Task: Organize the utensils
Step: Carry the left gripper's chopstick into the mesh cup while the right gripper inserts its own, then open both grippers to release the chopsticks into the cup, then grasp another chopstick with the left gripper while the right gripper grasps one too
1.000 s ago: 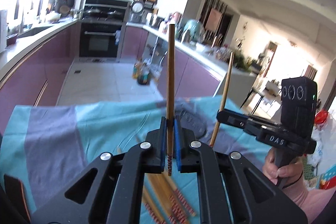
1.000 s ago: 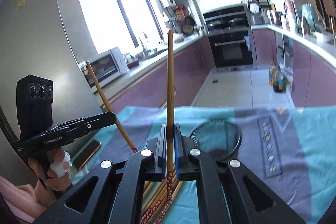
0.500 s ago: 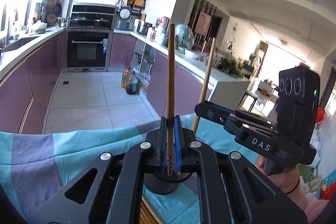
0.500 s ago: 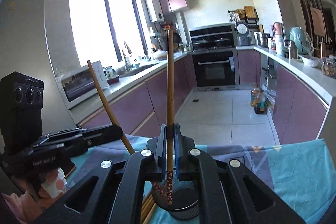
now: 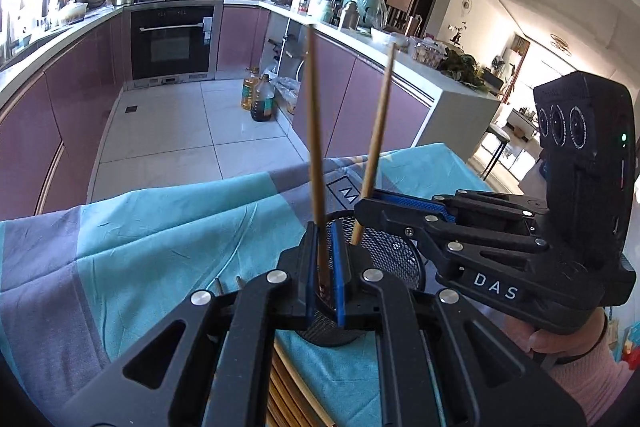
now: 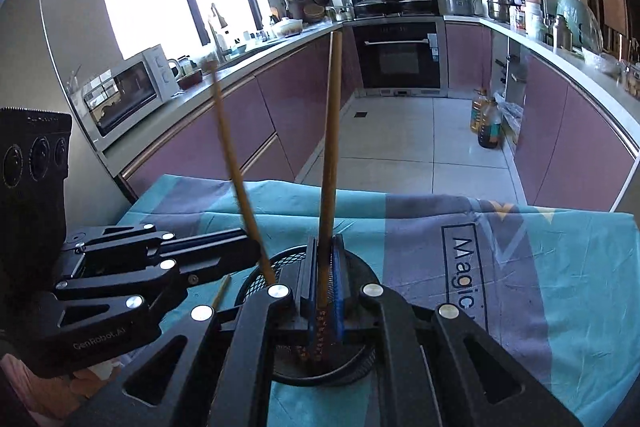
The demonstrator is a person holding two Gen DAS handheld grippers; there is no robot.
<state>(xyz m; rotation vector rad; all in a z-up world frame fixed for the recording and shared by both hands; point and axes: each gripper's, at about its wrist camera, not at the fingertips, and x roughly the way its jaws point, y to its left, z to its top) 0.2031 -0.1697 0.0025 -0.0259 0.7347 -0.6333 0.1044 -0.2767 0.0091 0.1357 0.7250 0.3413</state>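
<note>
My left gripper (image 5: 322, 227) is shut on an upright wooden chopstick (image 5: 314, 127) whose patterned lower end hangs over a black mesh holder (image 5: 394, 257). My right gripper (image 5: 362, 206) comes in from the right, gripping a second chopstick (image 5: 378, 131) over the same holder. In the right wrist view, the right gripper (image 6: 325, 239) has its chopstick (image 6: 330, 131) between the pads, lower end down inside the holder (image 6: 282, 255); its jaws are opening slightly. The left gripper (image 6: 254, 251) and its chopstick (image 6: 232, 163) stand at the left.
A teal and grey tablecloth (image 5: 160, 247) covers the table. Several more chopsticks (image 5: 288, 387) lie on it under the left gripper, and one (image 6: 222, 291) beside the holder. A hand in a pink sleeve (image 5: 580, 367) holds the right gripper. Behind are purple kitchen cabinets and tiled floor.
Both grippers have moved forward and down with their chopsticks, from over the loose pile to over the mesh holder. The right chopstick's lower end now sits inside the holder.
</note>
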